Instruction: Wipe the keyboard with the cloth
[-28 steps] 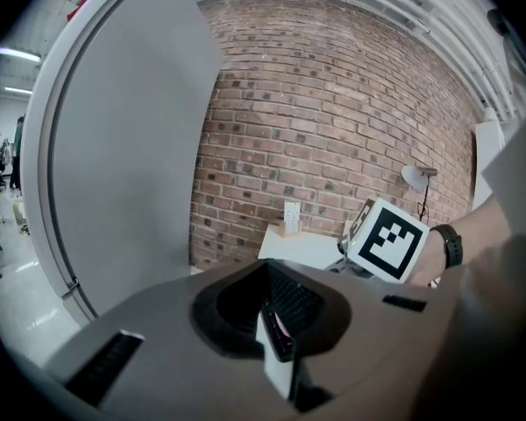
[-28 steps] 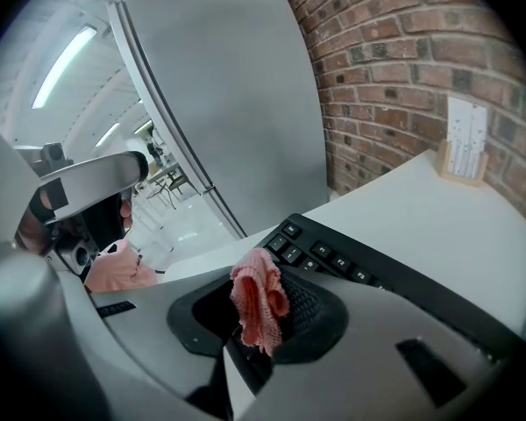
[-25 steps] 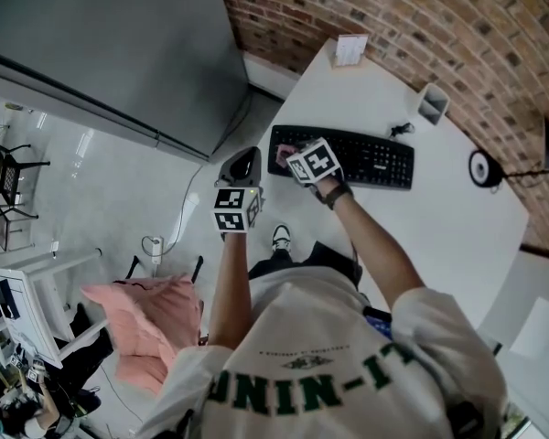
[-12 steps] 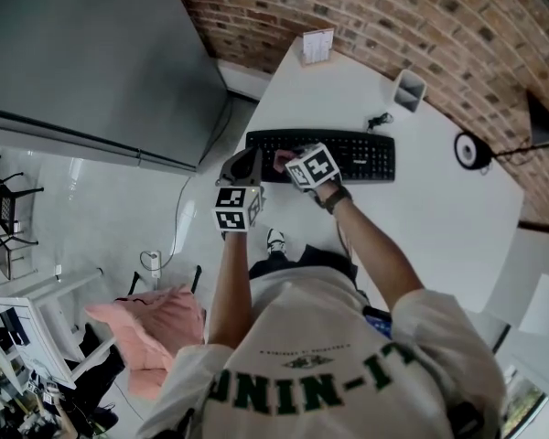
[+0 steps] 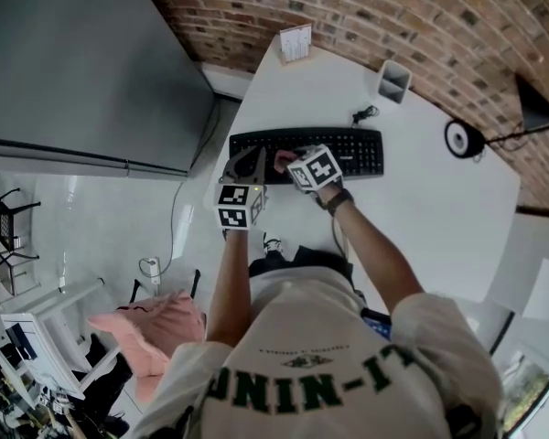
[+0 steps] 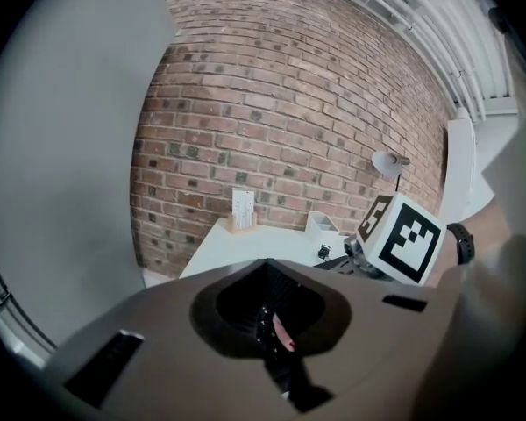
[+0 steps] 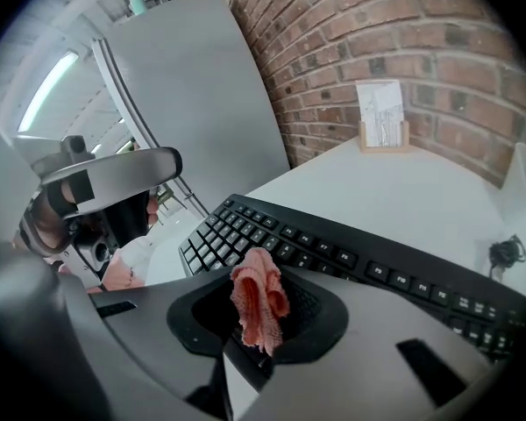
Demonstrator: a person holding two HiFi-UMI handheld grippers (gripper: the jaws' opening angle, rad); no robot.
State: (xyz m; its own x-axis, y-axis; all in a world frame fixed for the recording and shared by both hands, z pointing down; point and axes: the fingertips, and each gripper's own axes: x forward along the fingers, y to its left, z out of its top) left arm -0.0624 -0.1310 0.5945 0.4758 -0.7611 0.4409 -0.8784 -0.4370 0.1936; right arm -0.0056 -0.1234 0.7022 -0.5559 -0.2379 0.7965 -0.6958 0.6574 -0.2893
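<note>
Since a second ago my right claw (image 7: pixel 259 324) has slid rightward along the keyboard (image 7: pixel 381 272), off its left end and toward the middle, while my left claw (image 6: pixel 277 338) has stayed hanging off to the left. The right claw is clamped on the pink cloth (image 7: pixel 257 293), which bunches out ahead of the jaws directly over the left-hand keys. Whether the cloth presses on the keys or hovers just above them I cannot tell. The left claw's jaws are together, with only a reddish sliver at the seam that I cannot identify, and it is not helping here. I judge the wipe as barely begun: a short stretch at the left looks covered, and the long run of keys to the right of the claw remains. That way lies open, with bare table (image 5: pixel 421 210) beyond the keyboard's end. Ahead of the claw, past the keys, a cable (image 7: pixel 506 253) and a card stand (image 7: pixel 381 112) sit apart. Behind and to the left the table edge is near.
</note>
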